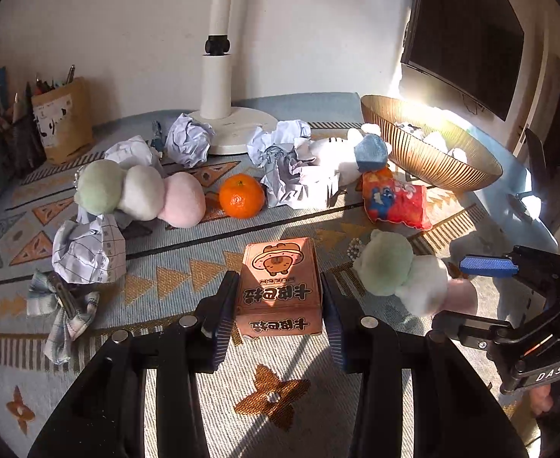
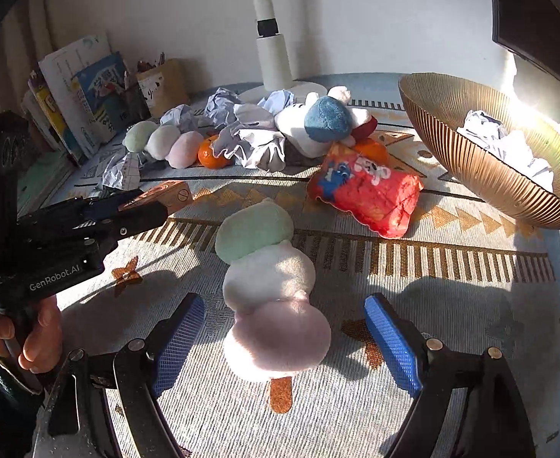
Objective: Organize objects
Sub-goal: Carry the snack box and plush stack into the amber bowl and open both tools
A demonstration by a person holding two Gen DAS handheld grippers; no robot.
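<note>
While left gripper (image 1: 280,305) clamps the rectangular cardboard box (image 1: 280,286), right gripper (image 2: 283,339) straddles, fingers apart, the fuzzy three-ball dango plush (image 2: 270,290) beside it.

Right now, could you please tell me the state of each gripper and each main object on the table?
left gripper: shut on the orange box.
right gripper: open, fingers either side of the dango plush, not touching.
dango plush: lying flat on the cloth.
gold bowl: tilted, crumpled paper inside.
red snack bag: lying flat.
mandarin: whole, unpeeled.
</note>
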